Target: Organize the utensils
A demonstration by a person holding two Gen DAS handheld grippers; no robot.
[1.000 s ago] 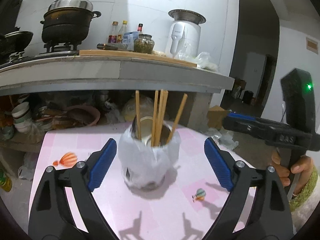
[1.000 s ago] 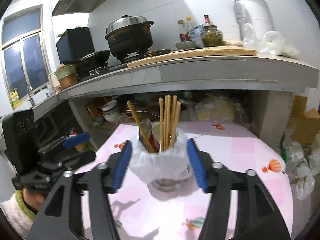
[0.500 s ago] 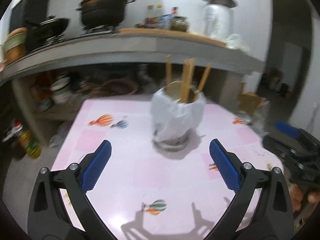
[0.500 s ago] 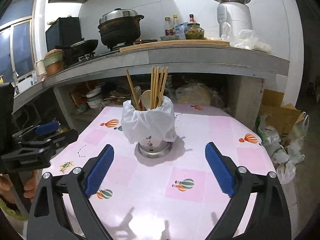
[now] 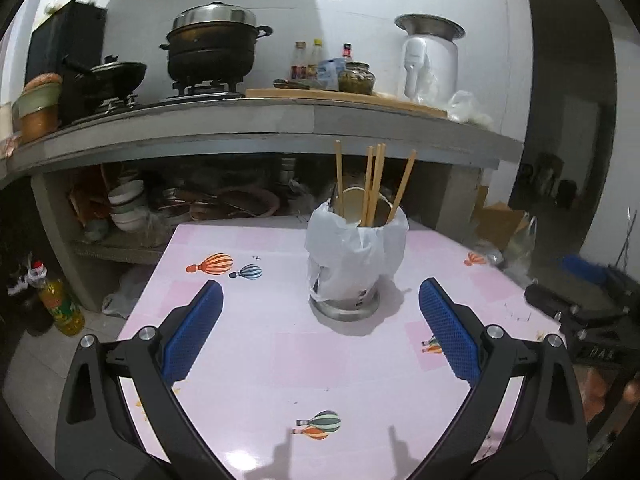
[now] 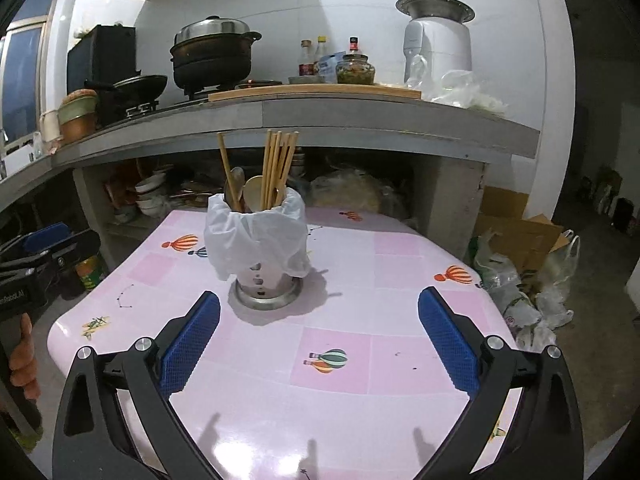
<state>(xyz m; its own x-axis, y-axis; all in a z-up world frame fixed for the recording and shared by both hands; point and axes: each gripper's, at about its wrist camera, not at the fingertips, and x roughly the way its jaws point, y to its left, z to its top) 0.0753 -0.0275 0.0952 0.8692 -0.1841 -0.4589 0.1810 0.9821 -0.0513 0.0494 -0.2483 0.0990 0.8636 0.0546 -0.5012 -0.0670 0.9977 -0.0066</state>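
A metal utensil holder [image 5: 346, 300] wrapped in a white plastic bag [image 5: 356, 252] stands upright on the pink table [image 5: 280, 360]. It also shows in the right wrist view [image 6: 266, 288]. Several wooden chopsticks [image 5: 374, 184] and spoons [image 6: 252, 190] stand in it. My left gripper [image 5: 320, 328] is open and empty, just in front of the holder. My right gripper [image 6: 318, 332] is open and empty, in front of the holder and to its right. Each gripper shows at the edge of the other's view: the right one [image 5: 588, 312] and the left one [image 6: 36, 252].
A grey counter [image 5: 256, 128] runs behind the table with a pot [image 5: 212, 44], pan, bottles, jar and white appliance [image 6: 436, 46]. Bowls and dishes sit on shelves under it. An oil bottle [image 5: 60, 304] stands on the floor left. Boxes and bags [image 6: 520, 260] lie right.
Both grippers have opened wide and pulled back from the utensil holder, which they flanked closely a second ago. The holder stays standing on the table.
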